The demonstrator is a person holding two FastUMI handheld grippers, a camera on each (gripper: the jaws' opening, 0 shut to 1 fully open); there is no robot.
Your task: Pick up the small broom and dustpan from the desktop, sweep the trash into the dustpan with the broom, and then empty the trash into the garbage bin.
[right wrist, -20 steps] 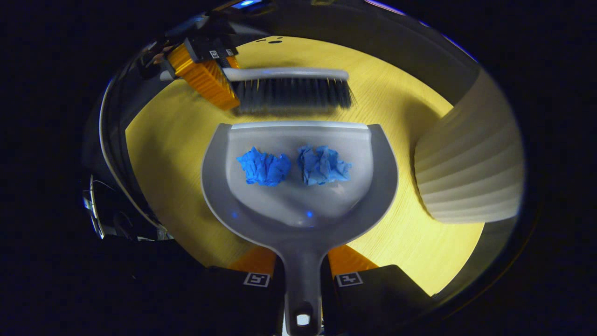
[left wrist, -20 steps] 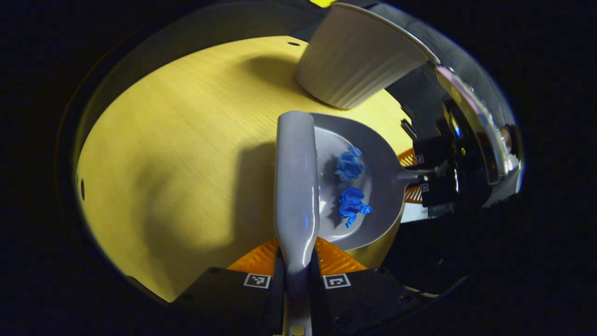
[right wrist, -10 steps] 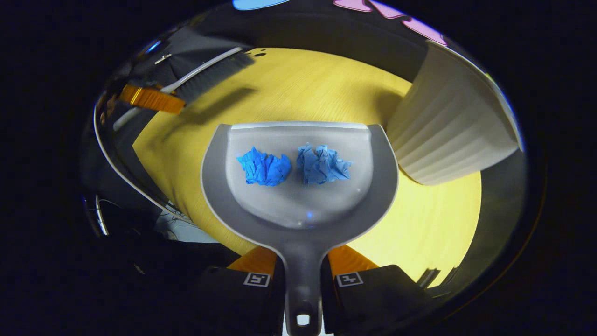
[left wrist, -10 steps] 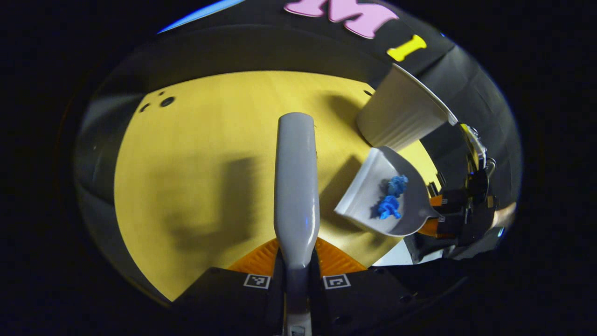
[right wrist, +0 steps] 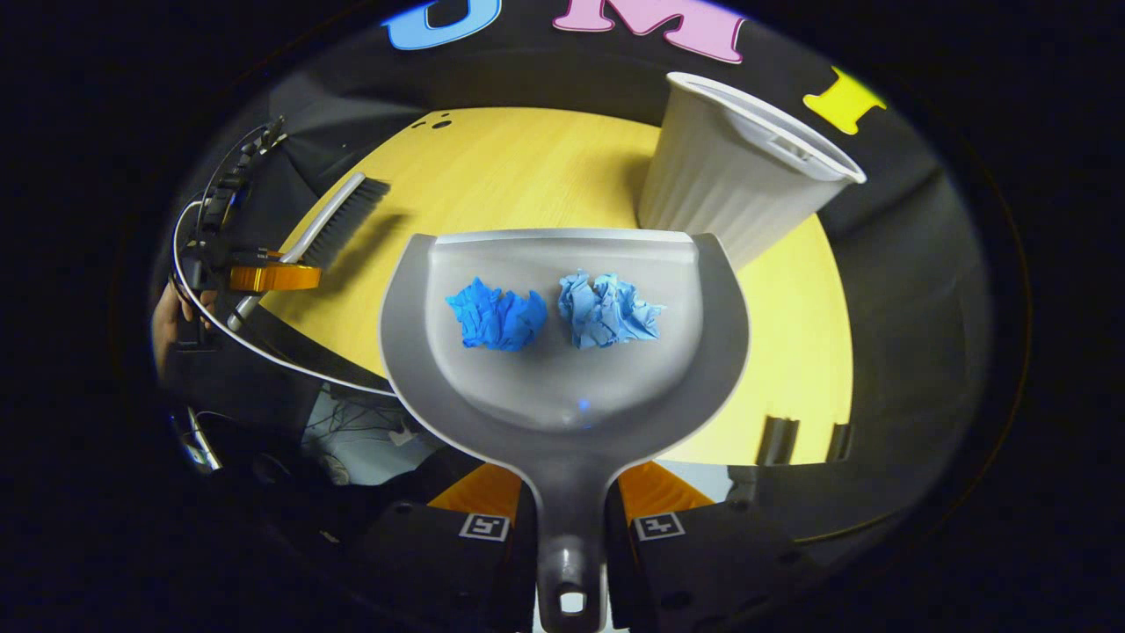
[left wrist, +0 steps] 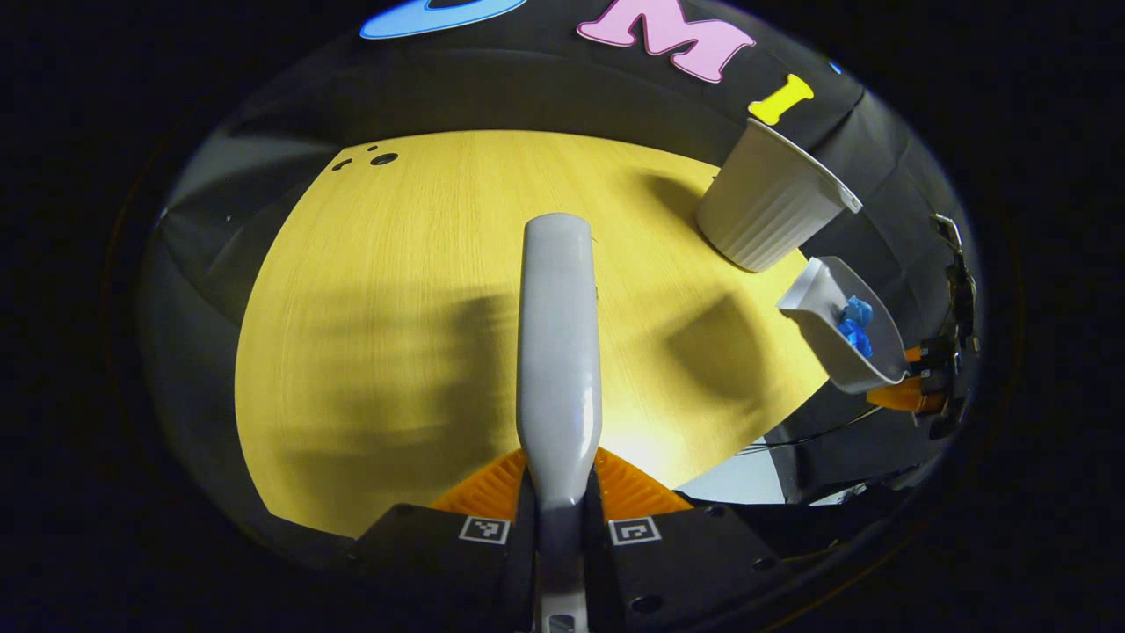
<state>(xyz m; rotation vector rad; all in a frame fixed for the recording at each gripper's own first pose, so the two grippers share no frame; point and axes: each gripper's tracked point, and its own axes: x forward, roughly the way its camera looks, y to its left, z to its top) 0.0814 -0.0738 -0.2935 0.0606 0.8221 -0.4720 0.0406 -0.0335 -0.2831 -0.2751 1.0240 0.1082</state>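
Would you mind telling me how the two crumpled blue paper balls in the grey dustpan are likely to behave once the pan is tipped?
The two crumpled blue paper balls look light and loosely wadded, so they would probably slide off easily. The grey plastic dustpan looks smooth, offering little grip. Being irregular, they may tumble unevenly, and could bounce off the rim of the white ribbed bin.

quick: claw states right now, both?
Left claw: shut on the broom.
Right claw: shut on the dustpan, two blue wads inside.
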